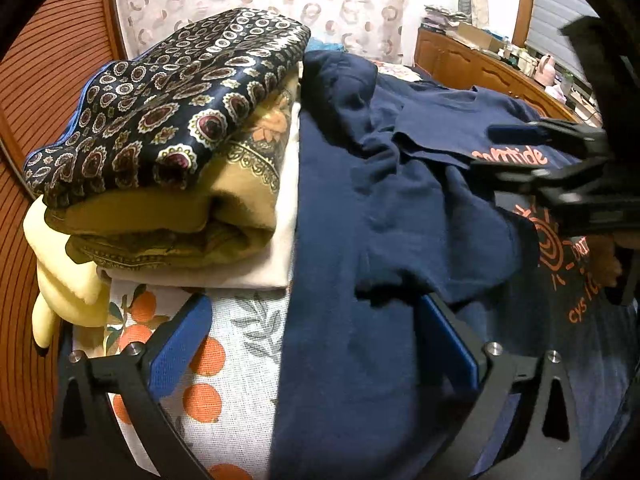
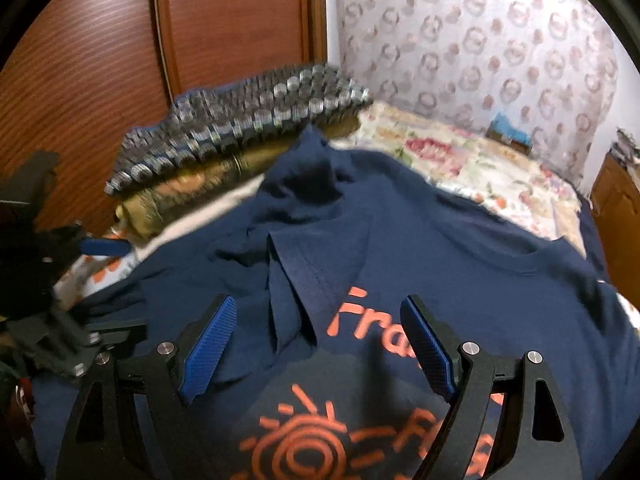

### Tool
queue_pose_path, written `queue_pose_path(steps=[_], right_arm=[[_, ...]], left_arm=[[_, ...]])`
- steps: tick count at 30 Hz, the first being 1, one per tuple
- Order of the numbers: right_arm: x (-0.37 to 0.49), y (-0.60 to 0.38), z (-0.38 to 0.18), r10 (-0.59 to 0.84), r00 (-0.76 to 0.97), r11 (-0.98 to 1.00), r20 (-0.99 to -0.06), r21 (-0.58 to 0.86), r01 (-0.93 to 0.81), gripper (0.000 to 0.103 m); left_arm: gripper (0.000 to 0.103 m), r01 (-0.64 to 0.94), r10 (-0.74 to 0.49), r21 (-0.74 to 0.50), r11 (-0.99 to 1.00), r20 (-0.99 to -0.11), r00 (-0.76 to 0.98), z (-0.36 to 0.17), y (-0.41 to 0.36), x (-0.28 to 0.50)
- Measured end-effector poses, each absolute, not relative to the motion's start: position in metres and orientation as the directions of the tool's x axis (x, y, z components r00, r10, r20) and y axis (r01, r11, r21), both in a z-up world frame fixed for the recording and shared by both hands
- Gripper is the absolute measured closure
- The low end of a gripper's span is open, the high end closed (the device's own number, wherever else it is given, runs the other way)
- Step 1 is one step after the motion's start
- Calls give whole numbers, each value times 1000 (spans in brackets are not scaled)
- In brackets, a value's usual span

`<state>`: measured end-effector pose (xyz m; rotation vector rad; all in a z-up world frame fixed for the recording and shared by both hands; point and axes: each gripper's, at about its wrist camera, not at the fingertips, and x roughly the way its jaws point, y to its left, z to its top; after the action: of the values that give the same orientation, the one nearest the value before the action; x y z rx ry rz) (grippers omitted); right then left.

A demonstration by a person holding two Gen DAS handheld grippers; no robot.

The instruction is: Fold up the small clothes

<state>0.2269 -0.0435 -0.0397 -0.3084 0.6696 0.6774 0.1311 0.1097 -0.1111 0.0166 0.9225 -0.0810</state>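
On the bed, a navy T-shirt (image 1: 360, 208) with orange lettering and an orange sun print lies front side up, rumpled, over a bedspread (image 1: 224, 344) printed with oranges and grey leaves. One sleeve is turned in across the chest, its hem running beside the first letters of the print, as the right wrist view shows. Left of the shirt, and touching its edge, stands a stack of folded clothes (image 1: 168, 184): a dark paisley piece on top, a tan patterned piece under it, a white piece below that, and pale yellow cloth bulging out at the stack's outer side. The left gripper (image 1: 316, 344) hangs over the shirt's near left edge with its jaws spread wide; one blue pad is over the bedspread, the other over navy cloth, and neither pinches anything. The right gripper (image 2: 316, 348) is poised above the printed chest, jaws apart and empty, the lettering and the folded-in sleeve showing between its blue pads (image 2: 208, 344). Each gripper appears, blurred, at the edge of the other's view, and part of a hand (image 1: 608, 264) shows behind the right one. Behind the bed are a wooden wardrobe (image 2: 224, 20), a curtain (image 2: 480, 40) with a ring pattern, and a wooden sideboard (image 1: 472, 60) crowded with small items. Farther up the bed a floral quilt (image 2: 460, 160) is seen beyond the shirt's collar.
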Motion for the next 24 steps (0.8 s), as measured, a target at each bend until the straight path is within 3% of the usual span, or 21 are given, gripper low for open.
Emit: queue_pose_path(steps=[4, 6, 9, 10, 13, 21, 24], right_arm=[[247, -27, -53, 430, 564, 753, -705, -65, -655, 18], [255, -22, -56, 417, 560, 759, -716, -65, -648, 23], [255, -21, -53, 435, 558, 746, -706, -65, -663, 56], [255, -21, -52, 438, 560, 743, -703, -69, -666, 74], [248, -28, -45, 399, 619, 772, -676, -116, -625, 85], [257, -84, -28, 298, 698, 885, -651, -86, -458, 87], [255, -92, -22, 301, 704, 890, -643, -77, -450, 70]], left_arm=[[0, 77, -63, -20, 997, -797, 601, -111, 110, 131], [0, 77, -63, -20, 997, -797, 601, -111, 110, 131], [0, 77, -62, -20, 997, -796, 602, -111, 110, 131], [0, 77, -62, -20, 997, -796, 602, -111, 110, 131], [0, 77, -60, -17, 997, -794, 605, -111, 110, 131], [0, 76, -59, -16, 997, -794, 606, -111, 109, 131], [0, 76, -59, -16, 997, -793, 606, -111, 109, 131]])
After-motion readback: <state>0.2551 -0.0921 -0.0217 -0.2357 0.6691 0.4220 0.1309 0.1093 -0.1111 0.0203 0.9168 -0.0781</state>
